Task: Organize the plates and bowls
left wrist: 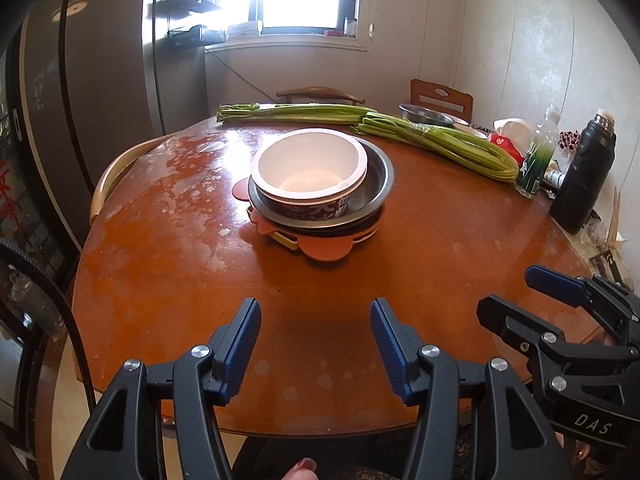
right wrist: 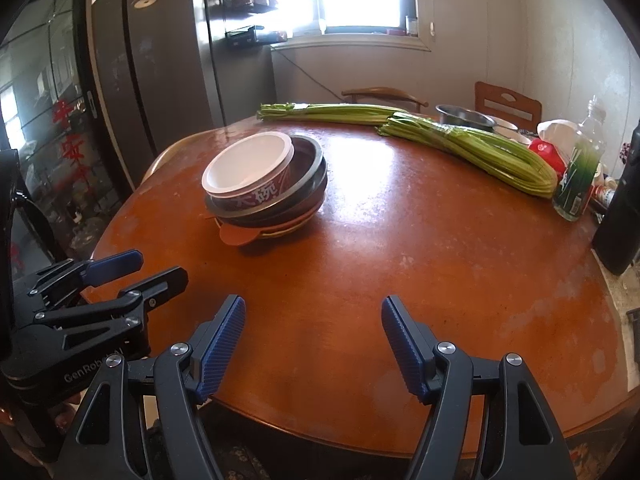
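Hovering level over the table (left wrist: 168, 264), left gripper (left wrist: 316, 344) and right gripper (right wrist: 314, 340) fingers spread apart, empty.

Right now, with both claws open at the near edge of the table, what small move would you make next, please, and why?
Probably ease the left claw forward toward the white bowl: it tops the stack, sits tilted in the metal bowl, and neither claw holds anything.

I cannot count the plates (left wrist: 326, 240) under the steel bowl (left wrist: 378, 176); black flask (right wrist: 622, 208) cut by frame edge.
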